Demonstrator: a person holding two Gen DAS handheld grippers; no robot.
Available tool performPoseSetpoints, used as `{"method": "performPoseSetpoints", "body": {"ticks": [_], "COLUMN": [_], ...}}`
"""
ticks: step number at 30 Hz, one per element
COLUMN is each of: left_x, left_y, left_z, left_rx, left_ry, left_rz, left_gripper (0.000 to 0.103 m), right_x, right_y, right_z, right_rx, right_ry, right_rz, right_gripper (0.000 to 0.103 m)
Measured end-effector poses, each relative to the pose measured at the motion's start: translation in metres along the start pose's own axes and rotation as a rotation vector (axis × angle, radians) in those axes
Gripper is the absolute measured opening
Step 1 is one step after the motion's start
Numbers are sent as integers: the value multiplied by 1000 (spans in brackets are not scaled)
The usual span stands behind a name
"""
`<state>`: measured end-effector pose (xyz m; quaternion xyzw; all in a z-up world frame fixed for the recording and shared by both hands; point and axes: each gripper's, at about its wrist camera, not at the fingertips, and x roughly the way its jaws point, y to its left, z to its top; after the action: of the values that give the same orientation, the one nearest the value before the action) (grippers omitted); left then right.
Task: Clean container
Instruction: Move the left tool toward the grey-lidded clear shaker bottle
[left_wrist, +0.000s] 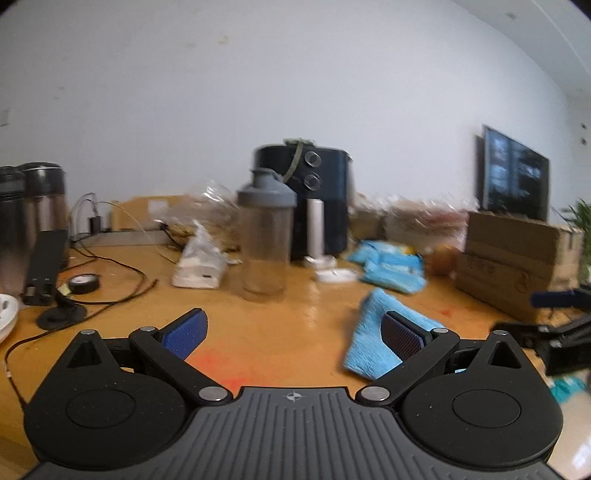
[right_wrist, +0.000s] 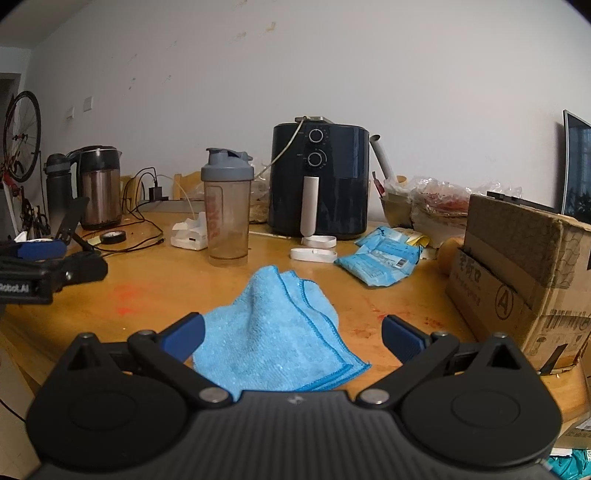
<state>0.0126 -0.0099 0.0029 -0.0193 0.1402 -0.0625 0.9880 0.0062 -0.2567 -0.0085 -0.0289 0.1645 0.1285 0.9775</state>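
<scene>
The tabletop (right_wrist: 388, 295) was glossy varnished wood, stained red in patches. A fluffy blue microfibre cloth (right_wrist: 273, 332) lay near its front edge. The shaker bottle (right_wrist: 227, 214) was cloudy clear plastic with a matt grey lid. The air fryer (right_wrist: 320, 181) looked glossy dark plastic; the box (right_wrist: 517, 273) at the right edge, rough cardboard.

Upright lidded shaker bottle (right_wrist: 226, 210), blue cloth (right_wrist: 275, 332) nearby

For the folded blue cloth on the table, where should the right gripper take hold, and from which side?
Probably the raised hump of the cloth, coming down from above with the open right gripper. The rest lies flat on the table, while the hump stands up enough for the fingers to pinch.
</scene>
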Motion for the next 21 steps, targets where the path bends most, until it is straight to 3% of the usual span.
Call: {"method": "performPoseSetpoints", "body": {"ticks": [1, 5, 7, 12, 14, 17, 21], "left_x": [10, 8, -3, 9, 13, 8, 1], "left_y": [-22, -13, -8, -11, -12, -3, 5], "left_z": [-3, 2, -3, 6, 4, 5, 12], "left_rx": [74, 89, 144, 235, 235, 154, 110], "left_ry": [26, 33, 36, 139, 149, 104, 34], "left_rz": [2, 31, 42, 145, 137, 85, 91], "left_gripper": [103, 103, 103, 103, 103, 103, 103], "right_x": [1, 3, 4, 9, 9, 6, 3], "right_y": [0, 2, 3, 9, 9, 8, 8], "right_z": [0, 2, 3, 6, 5, 4, 5], "right_rx": [-4, -18, -25, -41, -36, -28, -23], "right_ry": [3, 14, 20, 24, 21, 10, -6], "right_rz": [-1, -4, -6, -10, -9, -4, 1], "right_gripper": [103, 103, 103, 103, 103, 103, 103]}}
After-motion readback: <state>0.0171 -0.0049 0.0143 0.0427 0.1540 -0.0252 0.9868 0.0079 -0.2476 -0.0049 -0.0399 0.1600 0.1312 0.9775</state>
